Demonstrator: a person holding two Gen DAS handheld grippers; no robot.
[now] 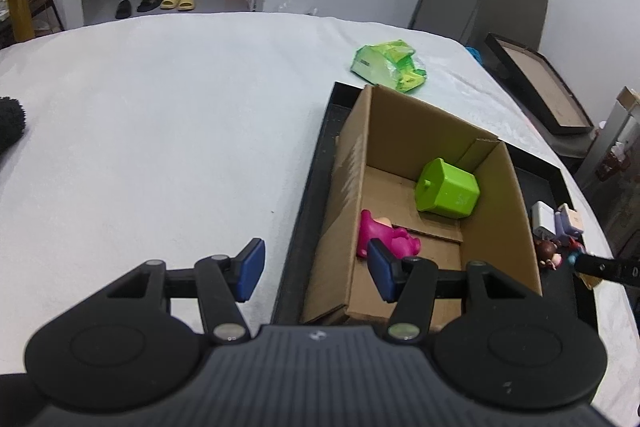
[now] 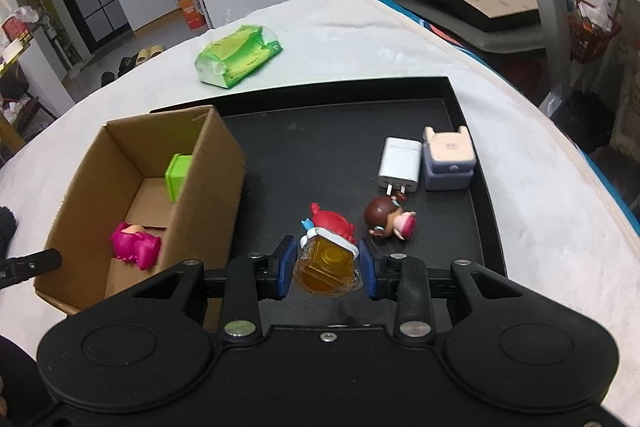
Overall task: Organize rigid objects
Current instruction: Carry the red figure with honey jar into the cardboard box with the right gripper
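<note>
Red figure on an amber base (image 2: pixel 329 255) is sitting clamped between the blue pads of the right gripper (image 2: pixel 327 269), held above the black tray (image 2: pixel 464 115). Left gripper (image 1: pixel 316 269) is hanging with jaws parted and nothing between them, over the near left edge of the cardboard box (image 1: pixel 516 211). Inside the box are lying a pink toy (image 1: pixel 384 237) and, further in, a green cube (image 1: pixel 448 193). On the tray beyond the grip: a brown-haired doll (image 2: pixel 386 217), a white charger (image 2: pixel 400 163), a lavender case (image 2: pixel 448 159). Farthest, a green packet (image 2: pixel 238 57) is resting on the white cloth (image 1: pixel 160 127).
</note>
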